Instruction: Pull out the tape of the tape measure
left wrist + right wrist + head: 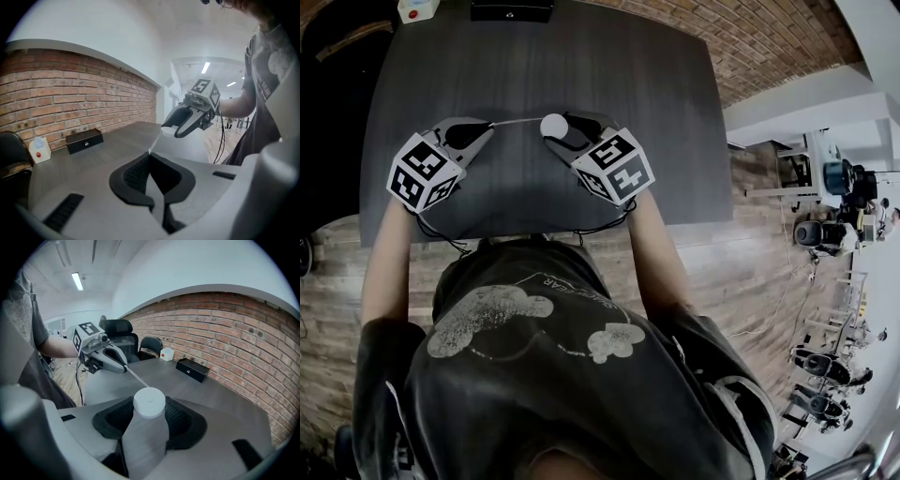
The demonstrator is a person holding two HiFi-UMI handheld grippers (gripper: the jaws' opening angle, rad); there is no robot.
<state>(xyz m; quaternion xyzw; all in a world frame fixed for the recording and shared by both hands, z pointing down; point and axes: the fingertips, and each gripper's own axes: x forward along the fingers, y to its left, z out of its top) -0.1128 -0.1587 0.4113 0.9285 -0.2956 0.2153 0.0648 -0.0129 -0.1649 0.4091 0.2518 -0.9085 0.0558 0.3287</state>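
The tape measure is a small white round case (553,125) in the upper centre of the head view, held just above the dark bench (581,66). The right tool (560,134) is clamped on it. In the right gripper view the jaws stand fairly wide with their black pads pressed against the sides of the case, and its flat top faces the camera.

A thin pale tape (516,121) runs leftward from the case to the left tool (486,128). That tool is pressed fully together, pinching the tape's free end at its very tip. In the left gripper view the strip leaves the closed tip and climbs toward the upper right of the frame, to the other tool. The strip looks straight and taut, with a short length drawn out.

By its look the case is light, rigid and smooth. Being round, it could twist or slip between the pads if the pull runs off to one side. The best hold is across its widest part, as it is held now.

The tape seems thin, narrow and floppy, and it probably has a spring drawing it back in. It would crumple if pushed and would slide out of a weak pinch. It is best held flat at the end and pulled straight in line with the slot.
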